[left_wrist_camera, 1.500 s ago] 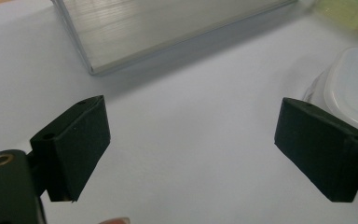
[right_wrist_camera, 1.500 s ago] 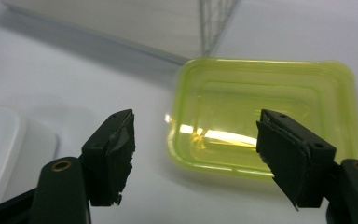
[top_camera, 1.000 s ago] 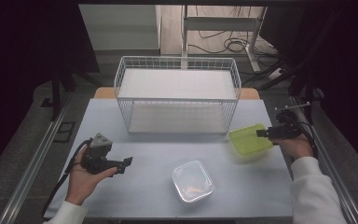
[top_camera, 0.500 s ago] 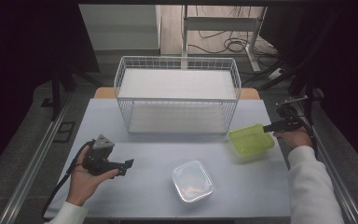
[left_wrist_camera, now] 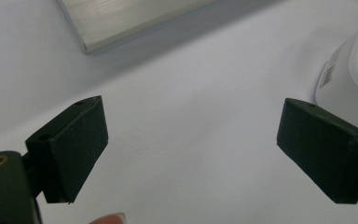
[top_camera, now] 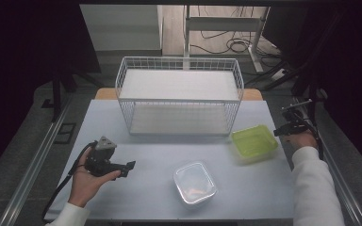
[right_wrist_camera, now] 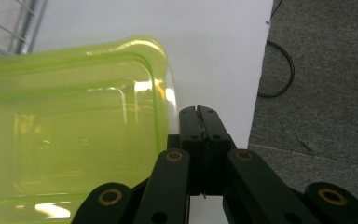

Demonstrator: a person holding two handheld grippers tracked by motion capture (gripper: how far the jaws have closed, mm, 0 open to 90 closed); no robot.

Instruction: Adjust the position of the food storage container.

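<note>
A lime-green plastic container sits open on the white table at the right. My right gripper hovers just off its right rim, near the table's edge. In the right gripper view the jaws are pressed together with nothing between them, beside the green container. A clear lidded container lies at front centre. My left gripper rests low at the front left, pointing right toward it. Its jaws stand wide apart over bare table, with the clear container at the right edge.
A white wire basket with a white floor stands at the back centre. Its metal base edge shows in the left gripper view. The table's right edge drops to grey floor with a cable.
My right gripper has drawn slightly right, off the green container's rim toward the table edge. The left gripper has barely moved.
</note>
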